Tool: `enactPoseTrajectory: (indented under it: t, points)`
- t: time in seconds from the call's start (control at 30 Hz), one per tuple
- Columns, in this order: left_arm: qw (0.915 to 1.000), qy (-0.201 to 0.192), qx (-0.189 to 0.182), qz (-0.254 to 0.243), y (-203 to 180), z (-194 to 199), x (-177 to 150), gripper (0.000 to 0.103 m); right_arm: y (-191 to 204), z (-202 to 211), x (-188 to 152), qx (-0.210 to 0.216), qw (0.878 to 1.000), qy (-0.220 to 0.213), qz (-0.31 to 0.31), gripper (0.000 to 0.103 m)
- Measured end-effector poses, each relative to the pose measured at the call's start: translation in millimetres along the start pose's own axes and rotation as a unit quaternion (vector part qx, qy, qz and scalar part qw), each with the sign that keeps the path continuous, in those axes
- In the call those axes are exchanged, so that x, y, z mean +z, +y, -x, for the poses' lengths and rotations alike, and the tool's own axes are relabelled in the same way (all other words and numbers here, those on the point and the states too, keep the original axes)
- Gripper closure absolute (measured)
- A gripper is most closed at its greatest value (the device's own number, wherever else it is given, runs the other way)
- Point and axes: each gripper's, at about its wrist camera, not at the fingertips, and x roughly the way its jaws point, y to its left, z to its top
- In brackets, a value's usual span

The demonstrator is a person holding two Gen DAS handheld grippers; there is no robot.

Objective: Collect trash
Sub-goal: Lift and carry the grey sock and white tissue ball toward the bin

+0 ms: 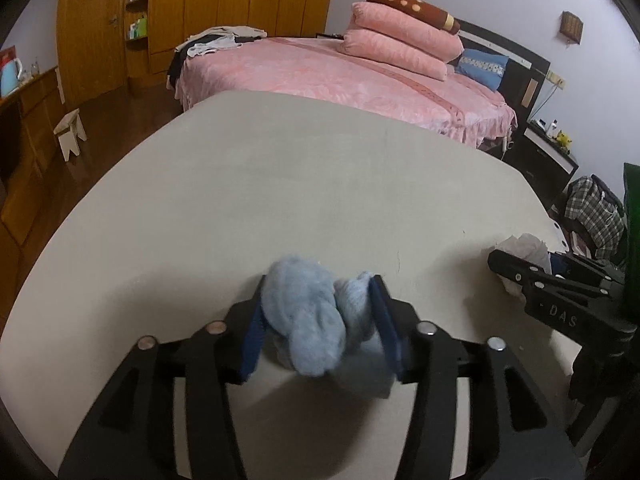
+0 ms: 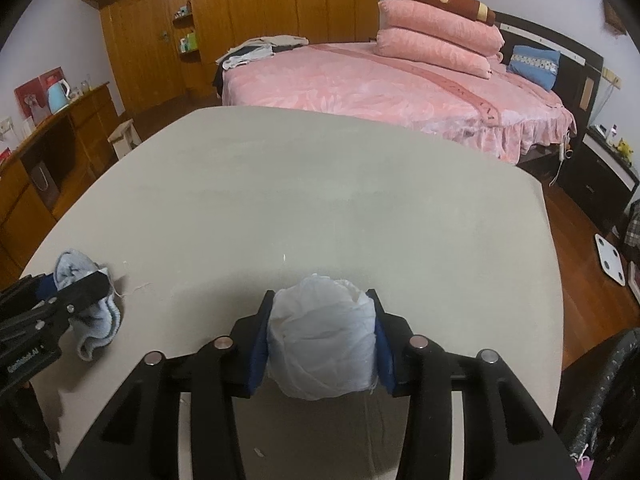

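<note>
A light blue fuzzy cloth (image 1: 316, 320) is bunched between the blue pads of my left gripper (image 1: 320, 308), which touch it on both sides just above the beige table (image 1: 280, 180). Its lower part is blurred. In the right wrist view the same cloth (image 2: 96, 320) droops from the left gripper (image 2: 86, 286) down to the table (image 2: 320, 184). My right gripper (image 2: 320, 320) is shut on a crumpled white plastic wad (image 2: 320, 344), squeezed between both pads. From the left wrist view the right gripper (image 1: 520, 276) sits at the table's right edge with the white wad (image 1: 524, 246) showing past it.
A pink bed (image 2: 380, 92) with stacked pillows stands beyond the table. A small white stool (image 1: 70, 132) and wooden cabinets (image 1: 32, 120) are on the left. A white scale (image 2: 610, 258) lies on the floor at right. A dark speckled bag (image 2: 600, 400) is at the lower right.
</note>
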Motion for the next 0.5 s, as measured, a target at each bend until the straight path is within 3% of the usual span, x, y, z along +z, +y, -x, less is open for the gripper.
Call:
enactPoseTrajectory:
  t: [0.1,0.17,0.27,0.37,0.4,0.5]
  points:
    - [1.0000,0.010,0.002,0.001,-0.3,0.5,-7.2,0.038,0.2,1.6,-2.4,0.002,1.000,0.000,-0.001,0.055]
    - [0.9999,0.013,0.005,0.005,0.8,1.9,-10.7,0.031,0.6,2.8,-4.1,0.002,1.000,0.001,0.003,0.048]
    - [0.9998,0.016,0.005,0.014,5.9,0.3,-12.1,0.029,1.1,4.5,-6.7,0.002,1.000,0.000,0.003,0.043]
    - [0.9996,0.021,-0.002,0.020,8.2,-3.3,-11.7,0.033,2.2,4.3,-8.4,0.002,1.000,0.002,0.002,0.042]
    - [0.9996,0.021,-0.006,0.018,7.2,-4.0,-11.0,0.043,2.5,4.3,-8.4,0.002,1.000,0.002,0.002,0.042]
    - [0.9997,0.025,-0.005,0.005,3.5,-6.8,-10.0,0.055,3.5,4.4,-8.7,0.001,1.000,0.005,0.006,0.042]
